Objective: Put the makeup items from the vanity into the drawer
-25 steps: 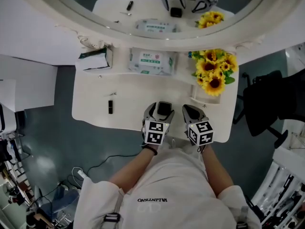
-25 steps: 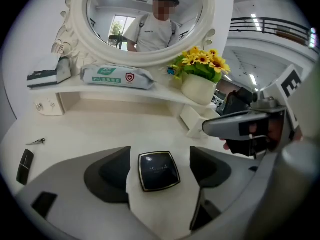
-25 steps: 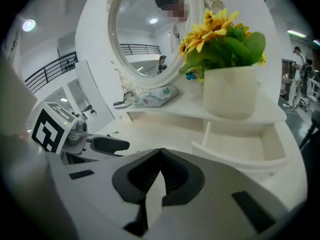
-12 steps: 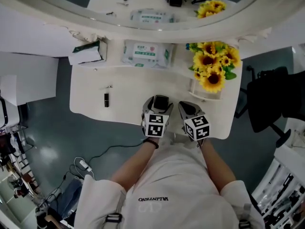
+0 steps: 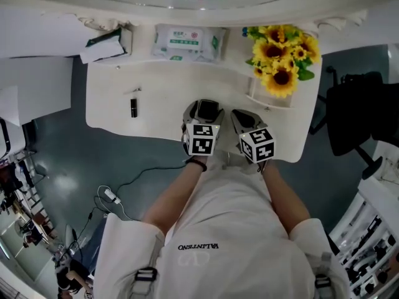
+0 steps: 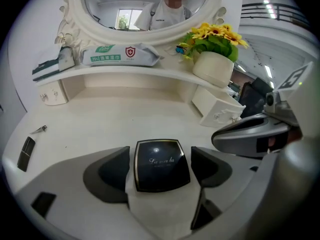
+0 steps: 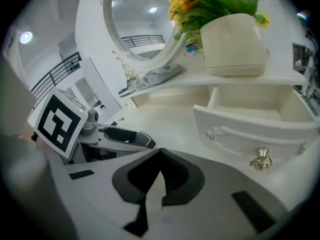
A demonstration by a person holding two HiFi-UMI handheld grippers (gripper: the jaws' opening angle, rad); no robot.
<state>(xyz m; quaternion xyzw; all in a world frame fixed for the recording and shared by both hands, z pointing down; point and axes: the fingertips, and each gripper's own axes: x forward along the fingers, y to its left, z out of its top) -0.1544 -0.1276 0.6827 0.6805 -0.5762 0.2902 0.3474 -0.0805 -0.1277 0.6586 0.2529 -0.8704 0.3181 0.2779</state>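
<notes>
A black square compact (image 6: 161, 165) with gold script sits flat between my left gripper's (image 6: 160, 166) jaws, which are shut on it, above the front of the white vanity (image 5: 168, 104). In the head view the left gripper (image 5: 206, 108) is at the table's front middle, with the compact (image 5: 206, 109) showing between its fingers. My right gripper (image 5: 243, 116) is just right of it, shut and empty (image 7: 159, 171). A small white drawer (image 7: 250, 119) stands open ahead of the right gripper, under the flower pot. A black lipstick (image 5: 133, 108) lies at the table's left.
A pot of sunflowers (image 5: 280, 61) stands on the shelf above the drawer. A wipes pack (image 5: 187, 41) and a tissue box (image 5: 103, 45) sit along the back shelf under the oval mirror. A small metal clip (image 5: 136, 91) lies near the lipstick. A black chair (image 5: 355, 117) stands right.
The head view has slid, so the vanity sits higher in the frame. Both grippers keep their places over the table's front edge, and the compact stays in the left one.
</notes>
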